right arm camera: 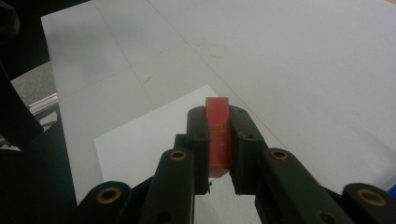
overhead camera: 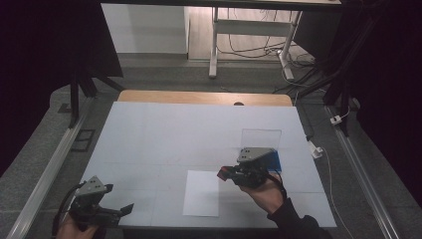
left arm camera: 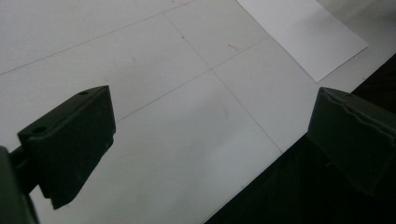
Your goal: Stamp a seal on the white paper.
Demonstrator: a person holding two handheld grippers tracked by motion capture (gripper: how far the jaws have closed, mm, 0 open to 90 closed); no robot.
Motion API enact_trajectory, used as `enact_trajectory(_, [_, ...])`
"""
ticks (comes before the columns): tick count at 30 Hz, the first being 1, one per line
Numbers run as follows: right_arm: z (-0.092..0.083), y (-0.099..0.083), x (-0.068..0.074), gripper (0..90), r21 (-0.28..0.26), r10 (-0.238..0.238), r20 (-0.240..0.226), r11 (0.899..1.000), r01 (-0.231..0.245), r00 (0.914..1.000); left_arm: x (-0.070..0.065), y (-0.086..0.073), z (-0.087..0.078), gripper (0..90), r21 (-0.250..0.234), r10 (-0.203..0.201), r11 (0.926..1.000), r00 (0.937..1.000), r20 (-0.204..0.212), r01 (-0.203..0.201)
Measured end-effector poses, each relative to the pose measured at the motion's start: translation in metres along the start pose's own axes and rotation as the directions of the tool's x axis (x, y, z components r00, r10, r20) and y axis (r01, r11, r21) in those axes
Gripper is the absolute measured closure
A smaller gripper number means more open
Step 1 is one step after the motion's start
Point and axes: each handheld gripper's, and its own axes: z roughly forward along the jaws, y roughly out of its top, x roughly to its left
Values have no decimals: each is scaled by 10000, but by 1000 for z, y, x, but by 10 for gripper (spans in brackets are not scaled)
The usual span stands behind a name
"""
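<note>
A: Right gripper (right arm camera: 218,140)?
B: Jaws are pinching a red block (right arm camera: 218,135), hovering just right of the white sheet (overhead camera: 201,193), near centre.
A: Left gripper (left arm camera: 205,140)?
B: Jaws are standing spread, holding nothing, near-left table (overhead camera: 164,129) corner.

We see a small red block (right arm camera: 218,135) — flat and narrow, standing on edge, its top end poking out beyond the fingers (right arm camera: 198,140) that clamp its two broad faces. It hangs just over the near corner of a white paper sheet (right arm camera: 140,144); faint markings on its face — perhaps lettering — are too blurred to read.
</note>
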Motion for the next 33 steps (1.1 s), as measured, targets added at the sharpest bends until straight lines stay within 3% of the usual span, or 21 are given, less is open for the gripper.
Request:
enact_trajectory(4, [3,0,2,800,-20,45,-59,10000,-45,10000,0,0,0,12,5,16,10000,10000,-6,-16])
enact_trajectory(16, [23,3,18,800,471,-512,-453,9975,533,9977,0,0,0,12,-8,2,10000,10000,1,-2])
enact_trajectory(33, [59,-3,29,800,1334,-1258,-760,9818,1351,9891,0,0,0,12,2,-12,10000,10000,-4,12])
